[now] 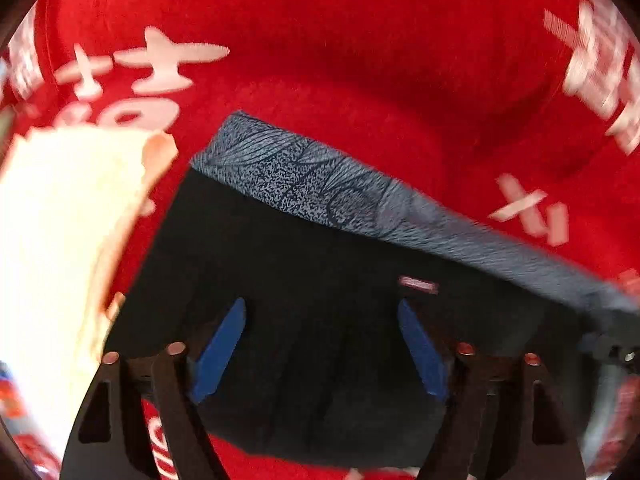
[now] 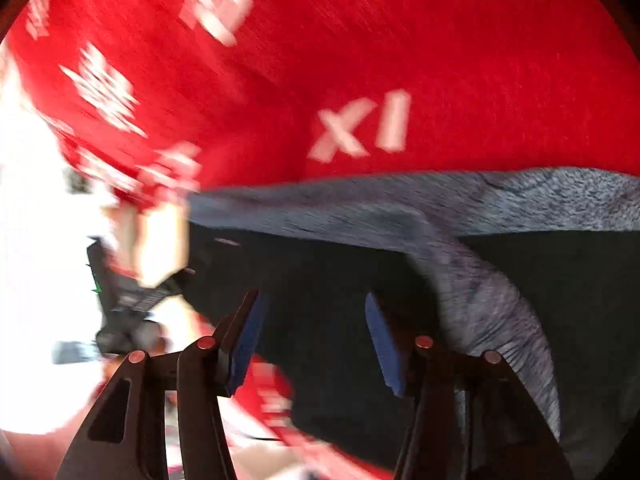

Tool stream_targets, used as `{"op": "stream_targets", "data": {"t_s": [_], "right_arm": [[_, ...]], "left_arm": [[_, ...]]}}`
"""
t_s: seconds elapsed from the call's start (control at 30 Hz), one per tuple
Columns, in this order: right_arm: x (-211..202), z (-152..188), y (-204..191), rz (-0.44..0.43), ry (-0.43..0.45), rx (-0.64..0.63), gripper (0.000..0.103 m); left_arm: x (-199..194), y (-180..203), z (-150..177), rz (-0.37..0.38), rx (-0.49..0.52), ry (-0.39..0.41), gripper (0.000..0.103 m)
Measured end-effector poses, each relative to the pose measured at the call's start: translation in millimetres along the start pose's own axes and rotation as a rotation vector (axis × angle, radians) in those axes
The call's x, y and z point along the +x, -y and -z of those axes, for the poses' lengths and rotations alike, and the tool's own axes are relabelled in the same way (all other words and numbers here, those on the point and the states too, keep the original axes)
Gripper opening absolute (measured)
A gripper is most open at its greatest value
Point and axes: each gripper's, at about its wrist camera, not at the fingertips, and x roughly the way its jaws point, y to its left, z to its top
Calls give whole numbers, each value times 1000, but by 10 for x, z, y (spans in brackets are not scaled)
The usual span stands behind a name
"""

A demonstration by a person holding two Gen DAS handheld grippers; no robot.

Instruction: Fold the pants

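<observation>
Dark pants (image 1: 312, 280) with a grey speckled waistband (image 1: 304, 176) lie on a red cloth (image 1: 320, 40) with white characters. My left gripper (image 1: 320, 320) is open, its blue pads (image 1: 224, 344) wide apart above the dark fabric. In the right wrist view the same pants (image 2: 328, 292) and grey band (image 2: 360, 208) show, with a grey strip curving down at right. My right gripper (image 2: 312, 320) is open over the dark fabric. Both views are motion-blurred.
A bright washed-out cream shape (image 1: 60, 240) fills the left of the left wrist view. In the right wrist view the other gripper's dark body (image 2: 128, 300) and an overexposed area sit at left. The red cloth (image 2: 440, 40) stretches beyond the pants.
</observation>
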Motion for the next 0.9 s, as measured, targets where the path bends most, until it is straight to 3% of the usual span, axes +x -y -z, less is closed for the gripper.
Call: {"op": "stream_targets", "data": {"t_s": [0.03,0.07,0.1,0.23,0.3,0.43,0.63,0.9], "right_arm": [[55,-38,51,62,10,-11,46],[40,-77,88,73,46,-14,37],[-48,-148,135,76,106,-8,36],[-375,-292,269,94,244,46,40],[-543,-311,295,90,266,58,42],[-893,3,355,62,274,60,54],[-1200,792,568,86,290,126,57],[-1405,2133,815,187,350,296,57]], "left_arm": [[42,46,-9,-29,14,15,88],[59,63,-36,-34,12,18,90],[70,79,-74,-36,9,20,90],[69,93,-334,-62,-10,38,90],[71,127,-479,-80,-23,46,90],[-109,247,-532,-58,-23,63,89],[-456,704,-14,85,91,-4,90],[-744,1621,1098,314,387,-115,90]]}}
